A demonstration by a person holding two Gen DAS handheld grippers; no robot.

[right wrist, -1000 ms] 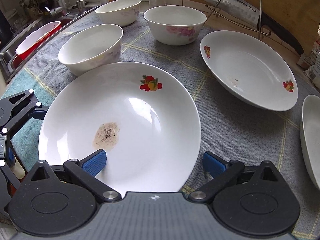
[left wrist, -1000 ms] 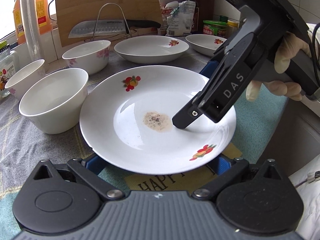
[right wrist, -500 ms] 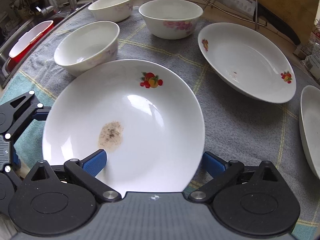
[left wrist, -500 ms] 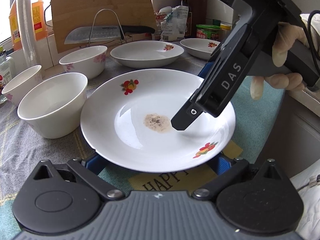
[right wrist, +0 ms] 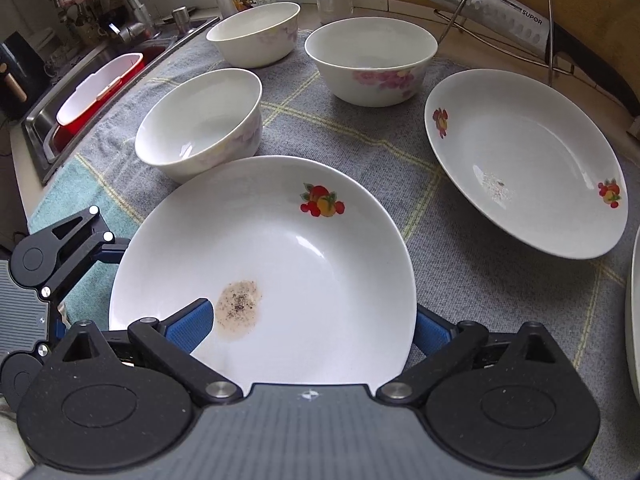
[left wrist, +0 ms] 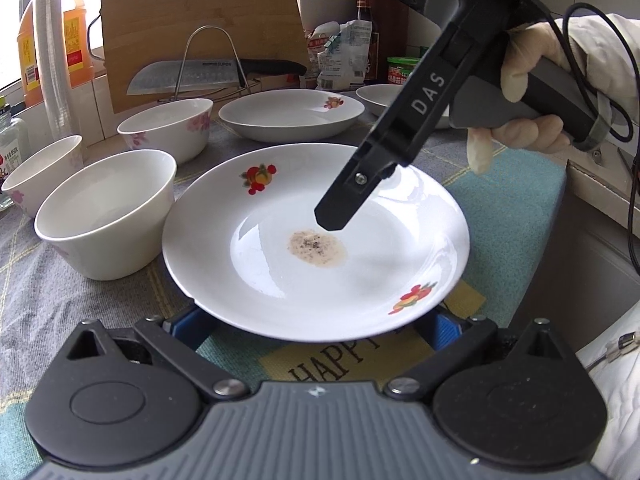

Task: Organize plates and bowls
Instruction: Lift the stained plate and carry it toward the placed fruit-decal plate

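The right gripper (right wrist: 308,326) has its blue-padded fingers (right wrist: 188,326) spread wide, one finger lying over the inside of the white round ceramic plate with red fruit prints (right wrist: 280,264) and the other outside its rim; whether either pad presses the plate cannot be told. In the left wrist view the same gripper's black finger (left wrist: 344,208) points down over the plate's middle, just above a brownish speckled residue patch (left wrist: 318,246), with a gloved hand (left wrist: 532,92) on its handle. The left gripper (left wrist: 316,326) is also wide, its blue pads at the plate's near rim on both sides, partly hidden beneath it; contact cannot be told.

The plate sits at the near edge of the counter, over a grey checked cloth (right wrist: 460,272) and a teal mat printed "HAPPY" (left wrist: 340,364). Just beside it stands a plain white ceramic bowl (right wrist: 202,124). Toward the back edge stand a white bowl with pink flowers (right wrist: 370,66) and another white bowl (right wrist: 254,34). A second white fruit-print plate (right wrist: 528,160), tilted, lies near the flowered bowl, and a third plate's rim (right wrist: 634,320) shows at the far right. At the back, a steel cleaver (right wrist: 472,2) rests on a wire rack against a wooden cutting board (left wrist: 200,28).
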